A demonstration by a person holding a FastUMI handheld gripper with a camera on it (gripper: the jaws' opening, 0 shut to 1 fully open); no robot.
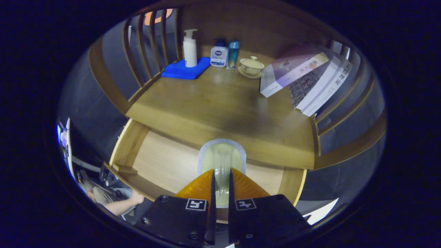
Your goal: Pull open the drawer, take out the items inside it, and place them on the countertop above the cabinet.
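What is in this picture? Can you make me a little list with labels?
drawer: pulled open under the countertop
gripper: shut on a pale plastic packet, held over the drawer
countertop: wooden, with things along the back
blue cloth: back left, white pump bottle standing on it
small bottles: two, beside the cloth
lidded cup: on a saucer
books: leaning at right

The camera is riding on the gripper (220, 186), looking forward and steeply down along its fingers from close above the open drawer (165, 162), taking in the countertop (220, 106) beyond and the bottles (220, 53) at the back.
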